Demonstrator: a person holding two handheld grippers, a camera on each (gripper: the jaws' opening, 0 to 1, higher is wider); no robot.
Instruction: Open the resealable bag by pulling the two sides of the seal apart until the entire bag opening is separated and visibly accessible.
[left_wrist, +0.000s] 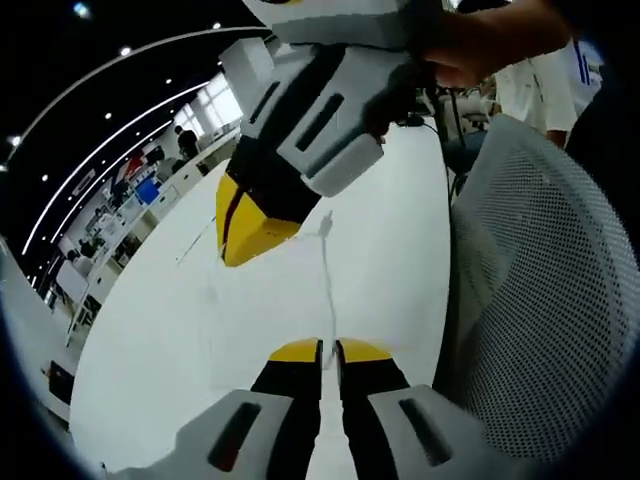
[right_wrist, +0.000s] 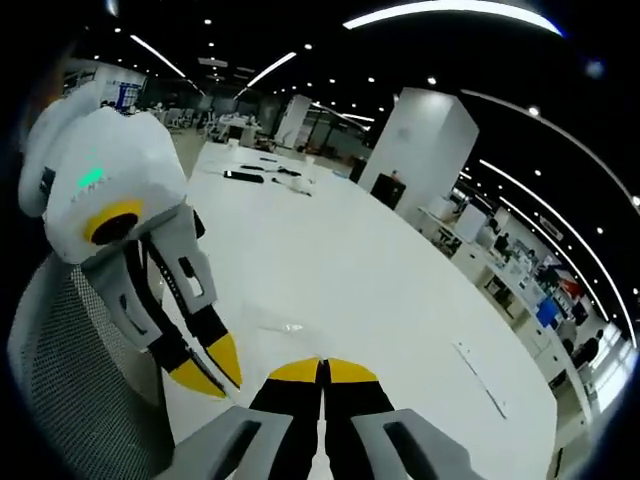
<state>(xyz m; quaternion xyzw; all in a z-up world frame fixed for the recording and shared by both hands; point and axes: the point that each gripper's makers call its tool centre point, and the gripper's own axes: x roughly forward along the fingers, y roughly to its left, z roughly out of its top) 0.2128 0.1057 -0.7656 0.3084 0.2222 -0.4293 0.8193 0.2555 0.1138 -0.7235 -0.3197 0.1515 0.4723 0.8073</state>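
room: big open office, ceiling strip lights, white table (left_wrist: 200, 330) under both claws.
left claw (left_wrist: 328, 350): jaws together, seemingly pinching the clear bag (left_wrist: 326, 262).
right claw (right_wrist: 323, 368): jaws together, likely gripping the opposite lip to pull.
bag: thin, barely visible between claws.
chair (left_wrist: 540, 300): mesh, right.

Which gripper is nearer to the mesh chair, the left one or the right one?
Left, it seems. The left gripper has the mesh chair close beside it; the right gripper is out over the table, farther off.
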